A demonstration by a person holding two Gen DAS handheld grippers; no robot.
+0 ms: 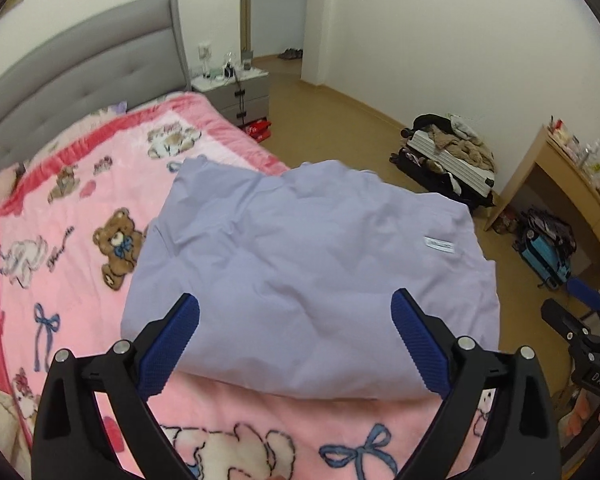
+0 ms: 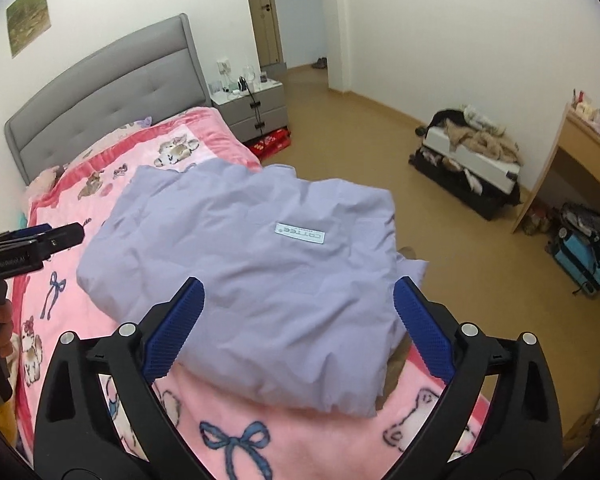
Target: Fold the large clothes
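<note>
A pink teddy-bear blanket [image 1: 60,216] covers the bed, giving a broad flat surface for folding. The lavender garment [image 1: 300,264] lies folded near its right edge. Left hand-held gripper [image 1: 296,344] and right hand-held gripper [image 2: 298,332] hover above it, both spread wide and empty.

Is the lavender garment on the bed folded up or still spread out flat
Folded. The lavender garment lies as a compact, roughly rectangular bundle with doubled layers at its near edge, on the pink blanket. Both open grippers hold nothing.
</note>
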